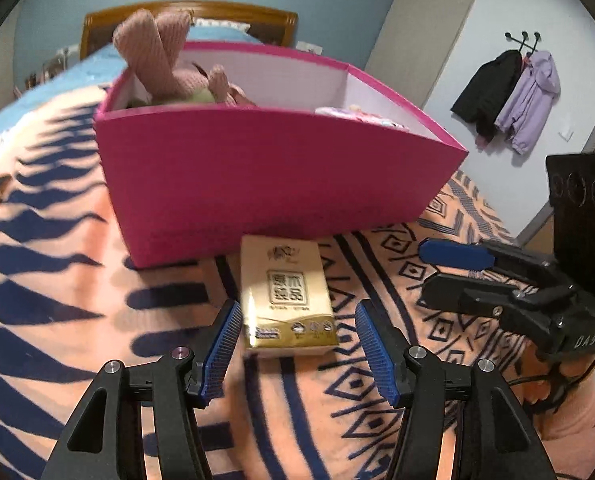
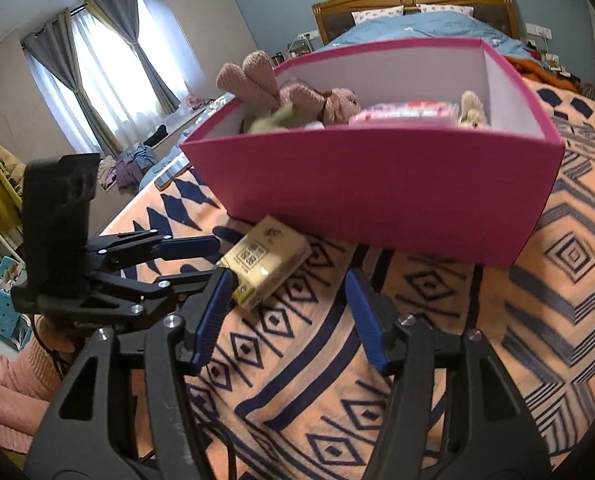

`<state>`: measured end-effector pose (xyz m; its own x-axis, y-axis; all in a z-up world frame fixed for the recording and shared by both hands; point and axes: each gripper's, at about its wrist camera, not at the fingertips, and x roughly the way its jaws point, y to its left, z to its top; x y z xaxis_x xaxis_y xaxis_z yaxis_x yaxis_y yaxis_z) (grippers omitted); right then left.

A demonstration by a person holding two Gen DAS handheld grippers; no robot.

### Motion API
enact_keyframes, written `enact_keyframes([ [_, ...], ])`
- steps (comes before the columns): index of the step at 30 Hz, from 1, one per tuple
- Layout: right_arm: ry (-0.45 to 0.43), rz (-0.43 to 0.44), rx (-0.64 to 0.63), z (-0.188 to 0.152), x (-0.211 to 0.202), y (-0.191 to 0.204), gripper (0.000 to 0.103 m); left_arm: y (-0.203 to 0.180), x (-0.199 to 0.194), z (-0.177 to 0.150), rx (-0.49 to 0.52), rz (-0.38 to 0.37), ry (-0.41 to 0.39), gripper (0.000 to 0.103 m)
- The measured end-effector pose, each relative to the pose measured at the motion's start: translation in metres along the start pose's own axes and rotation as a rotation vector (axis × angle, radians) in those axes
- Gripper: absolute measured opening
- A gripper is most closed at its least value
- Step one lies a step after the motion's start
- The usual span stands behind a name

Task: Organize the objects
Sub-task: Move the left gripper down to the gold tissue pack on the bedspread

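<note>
Tissue pack (image 1: pixel 287 298) lies flat on the bed blanket (image 1: pixel 57 280), long axis pointing at the pink box (image 1: pixel 257 176), between the wide-spread left tool (image 1: pixel 293 344). Right wrist view: right tool (image 2: pixel 287 316) gapes empty beside the pack (image 2: pixel 263 266).
</note>
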<state>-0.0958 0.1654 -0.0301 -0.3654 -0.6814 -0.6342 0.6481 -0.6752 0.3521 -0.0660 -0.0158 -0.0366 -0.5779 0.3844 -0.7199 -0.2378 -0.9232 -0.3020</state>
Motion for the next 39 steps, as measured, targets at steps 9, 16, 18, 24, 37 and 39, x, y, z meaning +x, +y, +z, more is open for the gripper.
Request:
enact_keyframes([
  [9, 0.002, -0.012, 0.076, -0.01, -0.005, -0.016, 0.061, -0.031, 0.011, -0.014, 0.024, -0.091, 0.037, 0.06],
  [16, 0.005, -0.015, 0.135, -0.016, -0.008, -0.029, 0.061, -0.062, 0.005, -0.016, 0.139, -0.141, -0.005, 0.06],
  [18, 0.009, -0.011, 0.133, -0.017, -0.007, -0.027, 0.061, -0.057, -0.001, -0.012, 0.146, -0.08, -0.023, 0.06],
  [24, 0.022, 0.012, 0.12, -0.017, 0.0, -0.019, 0.061, -0.027, -0.006, 0.007, 0.122, 0.037, -0.031, 0.06],
  [37, 0.06, 0.023, 0.146, -0.023, 0.012, -0.019, 0.061, -0.017, 0.019, 0.018, 0.184, 0.032, 0.027, 0.06],
  [39, 0.063, 0.024, 0.147, -0.024, 0.012, -0.02, 0.061, -0.016, 0.024, 0.017, 0.18, 0.021, 0.041, 0.06],
])
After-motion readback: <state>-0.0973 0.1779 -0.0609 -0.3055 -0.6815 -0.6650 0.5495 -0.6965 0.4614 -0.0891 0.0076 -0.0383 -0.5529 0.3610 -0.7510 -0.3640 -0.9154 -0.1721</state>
